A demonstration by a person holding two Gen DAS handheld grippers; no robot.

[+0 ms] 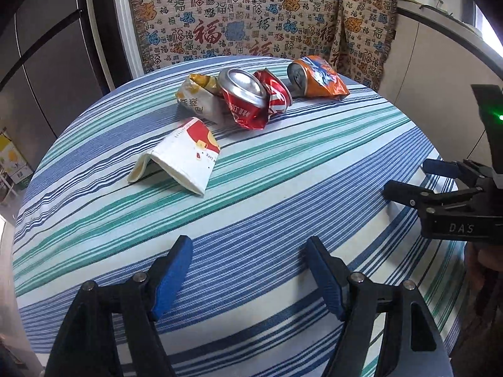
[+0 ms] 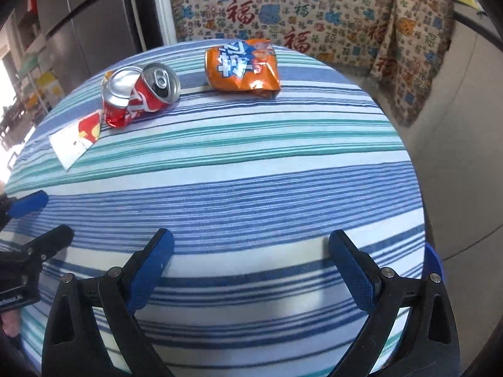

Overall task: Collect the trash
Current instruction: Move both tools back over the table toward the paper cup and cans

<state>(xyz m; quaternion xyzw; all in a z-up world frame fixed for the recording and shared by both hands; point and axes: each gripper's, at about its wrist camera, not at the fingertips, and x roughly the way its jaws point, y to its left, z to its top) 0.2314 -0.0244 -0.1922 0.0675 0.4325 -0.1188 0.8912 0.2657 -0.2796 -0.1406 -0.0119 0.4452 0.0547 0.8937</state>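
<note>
We observed four pieces of trash on a round table covered with a blue, teal and white striped cloth (image 1: 251, 207), all grouped toward its far side. The crushed red aluminium can (image 1: 254, 97) lay on its side, long axis running left to right, its pull-tab end (image 2: 162, 83) turned toward the right wrist camera; the crushed orange aluminium can (image 1: 317, 78) lay to its right and apart from it, its silver end (image 1: 297, 77) pointing left toward the red can; the flattened white and red paper cup (image 1: 182, 160) lay nearest us, tented over a fold, its long axis slanting from the near left to the far right; a crumpled yellow and white wrapper (image 1: 201, 94) touched the red can on its left. We held the left gripper (image 1: 248, 273) with its blue-padded jaws well apart and nothing between them; the right gripper (image 2: 251, 267) stood spread wider, likewise empty; both hung over the near half of the cloth, side by side. We noted that this near half lay bare; the table's far edge stood close before a patterned cream fabric (image 1: 251, 22) with red characters; grey floor (image 2: 456, 172) lay open past the right edge.
</note>
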